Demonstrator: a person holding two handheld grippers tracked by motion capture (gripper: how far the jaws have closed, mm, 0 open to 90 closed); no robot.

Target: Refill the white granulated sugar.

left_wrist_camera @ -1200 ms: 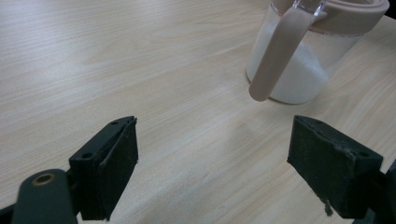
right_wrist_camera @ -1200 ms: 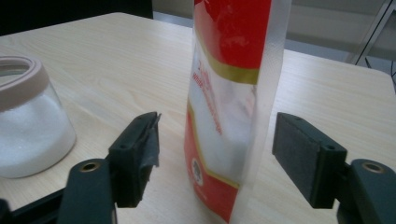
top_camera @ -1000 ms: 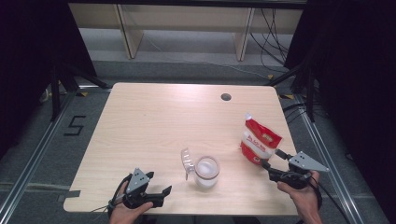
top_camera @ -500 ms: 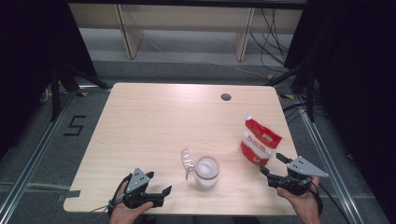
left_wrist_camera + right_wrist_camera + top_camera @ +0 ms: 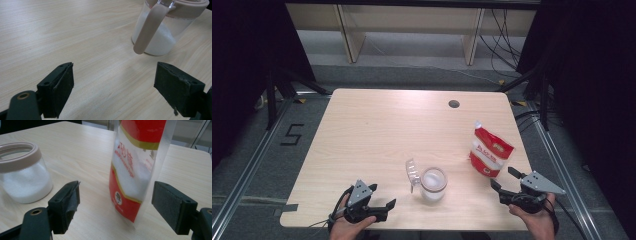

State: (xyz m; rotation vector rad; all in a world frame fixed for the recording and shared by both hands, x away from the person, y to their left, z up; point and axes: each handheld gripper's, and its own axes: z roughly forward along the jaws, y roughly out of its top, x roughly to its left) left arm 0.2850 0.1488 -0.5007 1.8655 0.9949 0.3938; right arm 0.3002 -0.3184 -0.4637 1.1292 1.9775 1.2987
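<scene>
A pale wooden table [image 5: 377,135] carries everything, with a small round dark hole [image 5: 454,104] near its far edge. On the floor to its left a "5" [image 5: 292,134] is marked out in black tape.

The red and white pouch [image 5: 490,150] stands upright just ahead of the right gripper [image 5: 504,178], whose jaws are spread wide with nothing between them. In the right gripper view the pouch [image 5: 138,167] rises ahead of the gap between the jaws, closer to the right-hand one, not touching either. Its clear middle shows white grains; red bands with gold edging run above and below. Red characters are printed on the clear panel with a line of small lettering beneath, too blurred to read, and a small round emblem sits on the lower red band.

The glass jar [image 5: 433,184], part full of white grains, stands ahead of the left gripper [image 5: 383,196], beyond its right-hand jaw. Its beige-rimmed clear lid [image 5: 412,173] is swung open at one side. In the left gripper view a beige strap [image 5: 148,30] hangs down the jar [image 5: 162,35] wall. In the right gripper view the jar [image 5: 23,172] sits beyond the left-hand jaw.

The left gripper's jaws are likewise wide apart and empty, over bare wood.
</scene>
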